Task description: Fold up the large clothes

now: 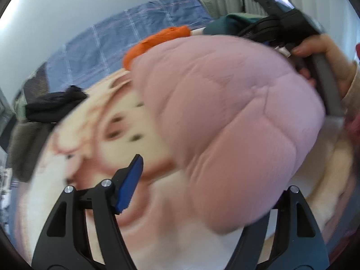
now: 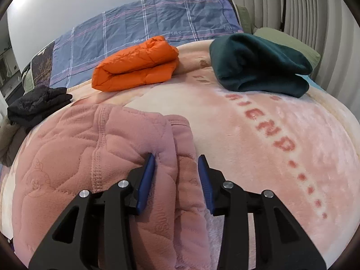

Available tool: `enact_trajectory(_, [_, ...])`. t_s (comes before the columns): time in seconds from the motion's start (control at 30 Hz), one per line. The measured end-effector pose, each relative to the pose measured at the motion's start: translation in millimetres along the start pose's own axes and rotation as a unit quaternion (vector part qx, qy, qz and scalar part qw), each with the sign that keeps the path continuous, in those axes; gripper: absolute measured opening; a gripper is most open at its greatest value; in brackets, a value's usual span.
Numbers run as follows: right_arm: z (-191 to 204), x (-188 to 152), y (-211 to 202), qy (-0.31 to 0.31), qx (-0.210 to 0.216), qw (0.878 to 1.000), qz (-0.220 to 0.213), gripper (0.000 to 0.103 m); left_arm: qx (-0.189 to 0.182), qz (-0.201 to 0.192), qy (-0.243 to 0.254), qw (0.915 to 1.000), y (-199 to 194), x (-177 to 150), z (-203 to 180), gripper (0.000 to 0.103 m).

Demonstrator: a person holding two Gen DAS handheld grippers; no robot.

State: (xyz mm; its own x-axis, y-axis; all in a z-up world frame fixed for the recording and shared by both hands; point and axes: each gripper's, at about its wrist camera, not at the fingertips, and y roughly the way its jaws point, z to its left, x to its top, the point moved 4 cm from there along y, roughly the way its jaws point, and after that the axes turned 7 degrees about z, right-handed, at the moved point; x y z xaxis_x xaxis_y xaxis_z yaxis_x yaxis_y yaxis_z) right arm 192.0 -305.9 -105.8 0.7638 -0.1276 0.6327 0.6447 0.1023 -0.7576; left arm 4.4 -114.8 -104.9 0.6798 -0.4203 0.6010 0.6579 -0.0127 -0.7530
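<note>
Two grippers: both work on one pink quilted garment [image 2: 74,157] spread over the near part of the bed, on a peach plush blanket [image 2: 258,135] with red lettering.
Right hand-held gripper [image 2: 176,180]: jaws at a moderate gap with a thick folded edge of the pink garment running between the blue pads [image 2: 147,180]; I cannot tell whether they pinch it or only straddle it.
Left hand-held gripper [image 1: 191,191]: one blue pad [image 1: 130,184] shows, while the other side is buried under a bulging mass of the pink garment [image 1: 225,123]; the cloth seems lifted, so I judge it held, but the blur and cover make this uncertain.
Already folded: an orange puffer [image 2: 137,64] toward the far middle of the bed, a dark green garment [image 2: 258,65] toward the far right corner, and a black one [image 2: 38,105] at the left edge.
Beyond: a blue plaid sheet [image 2: 139,22] lies along the far edge.
Step in hand: by my reading, carrying one side of the pink garment over to make a fold.
Doing it well: keep both grips on the doubled edge, not a single layer; move the two hands level so the quilted cloth lands square; lay it down before letting go; then smooth the crease toward the near edge.
Risk: bulky padding may spring open or slip from a shallow grip.
</note>
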Motion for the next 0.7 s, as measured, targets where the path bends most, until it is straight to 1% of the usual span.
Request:
enact_trajectory(0.03, [3,-1,-1,-0.005,-0.005,1.0,-0.004,0.039,-0.004,0.008,-0.003,1.0,2,-7,5,0.073])
enact_trajectory(0.1, [5,-1,-4,-0.012,-0.017,1.0,-0.01,0.039,-0.01,0.012,-0.013,0.9998,6,-13,8,0.073])
enact_trajectory(0.2, [1,0,-3,-0.003,-0.004,1.0,-0.005,0.04,-0.008,0.012,-0.002,0.9999,4,-12,4,0.073])
enact_trajectory(0.23, [0,1,-3,-0.002,-0.003,1.0,-0.004,0.04,-0.016,0.014,0.0,0.9998,1,-11,3,0.069])
enact_trajectory(0.27, [-1,1,-3,-0.001,-0.005,1.0,-0.005,0.04,-0.036,0.016,0.002,0.9992,-4,-10,0,0.064])
enact_trajectory(0.3, [-1,1,-4,0.0,-0.005,1.0,-0.006,0.04,-0.072,0.017,0.011,0.9972,-13,-10,-3,0.052])
enact_trajectory(0.33, [-2,1,-4,0.002,-0.004,1.0,-0.007,0.04,-0.097,0.019,0.023,0.9948,-19,-11,-7,0.043])
enact_trajectory(0.37, [-3,0,-4,0.004,-0.002,1.0,-0.007,0.04,-0.123,0.02,0.045,0.9911,-30,-13,-13,0.031])
enact_trajectory(0.4, [-5,0,-4,0.008,0.003,1.0,-0.007,0.04,-0.125,0.02,0.057,0.9903,-38,-15,-15,0.031])
enact_trajectory(0.43, [-5,0,-3,0.011,0.006,1.0,-0.006,0.04,-0.135,0.019,0.07,0.9882,-47,-15,-14,0.029])
enact_trajectory(0.47, [-6,0,-3,0.014,0.008,1.0,-0.005,0.04,-0.152,0.022,0.07,0.9858,-54,-14,-11,0.028])
enact_trajectory(0.5, [-7,0,-3,0.016,0.009,1.0,-0.005,0.04,-0.18,0.026,0.057,0.9816,-61,-11,-4,0.024])
enact_trajectory(0.53, [-7,0,-3,0.018,0.009,1.0,-0.005,0.04,-0.2,0.029,0.046,0.9783,-64,-7,1,0.02])
enact_trajectory(0.6, [-7,0,-4,0.018,0.01,1.0,-0.007,0.04,-0.223,0.03,0.035,0.9737,-70,1,5,0.017])
enact_trajectory(0.63, [-6,-1,-6,0.016,0.01,1.0,-0.01,0.04,-0.226,0.02,0.038,0.9731,-73,7,5,0.012])
enact_trajectory(0.67, [-6,-1,-6,0.015,0.007,1.0,-0.012,0.04,-0.222,-0.002,0.042,0.9742,-79,16,4,0.01])
enact_trajectory(0.7, [-5,-2,-7,0.014,0.006,1.0,-0.013,0.04,-0.227,-0.01,0.043,0.973,-83,21,3,0.009])
